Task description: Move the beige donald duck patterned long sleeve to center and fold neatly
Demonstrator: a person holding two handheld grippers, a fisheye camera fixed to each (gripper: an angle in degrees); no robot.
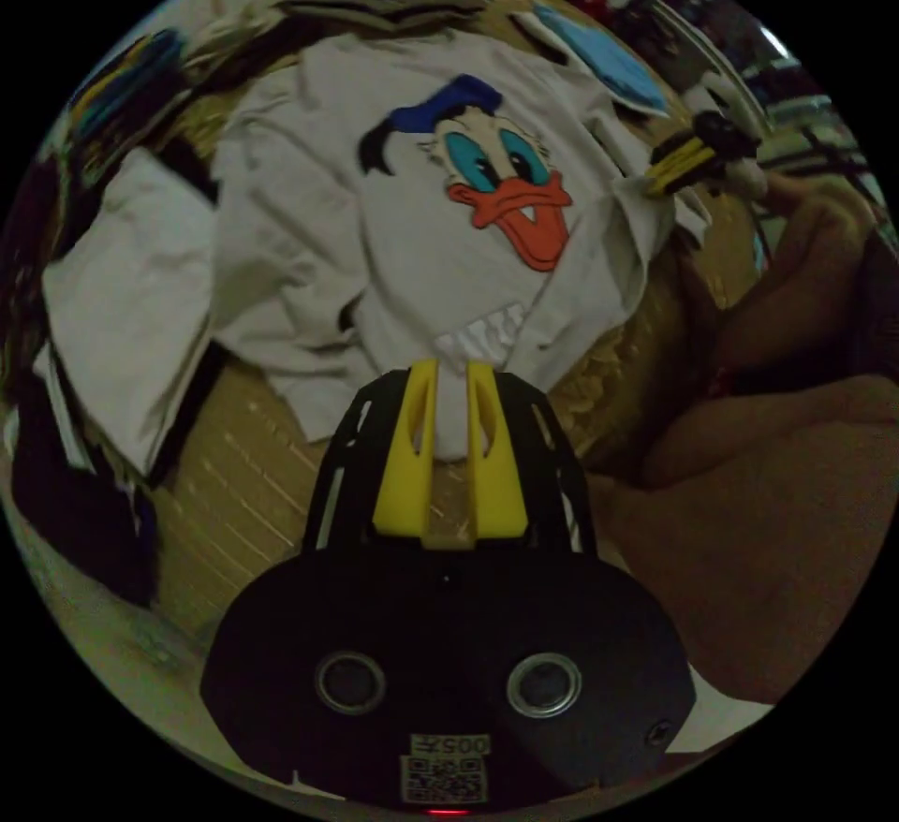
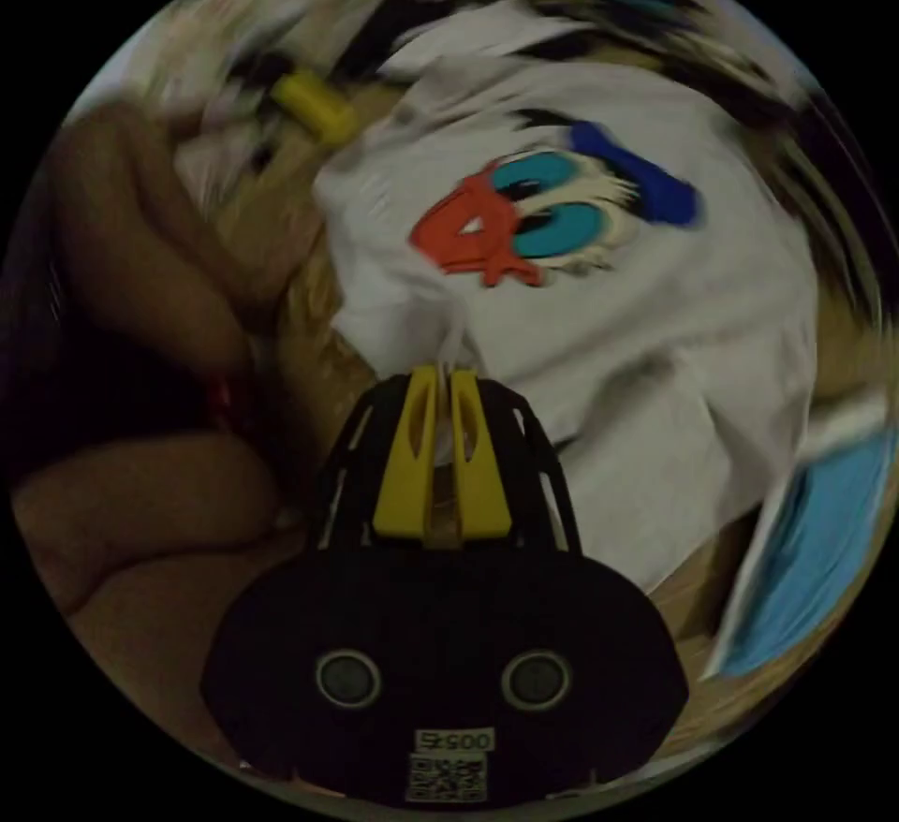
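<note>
Both tongs pinch the beige shirt's (image 1: 393, 232) edge: the left tongs (image 1: 451, 373) clamp a fold of its hem, the right tongs (image 2: 443, 377) nip a bunched ridge. Its soft cloth, with a duck face print (image 1: 496, 176), lies spread on a woven straw-coloured mat (image 1: 234, 476). No readable writing shows.

left gripper (image 1: 453, 373) clamped, right gripper (image 2: 442, 377) clamped

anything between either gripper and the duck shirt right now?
Nothing visible. The left gripper and right gripper each already pinch an edge of the beige duck shirt, fabric bunched between the jaws.
</note>
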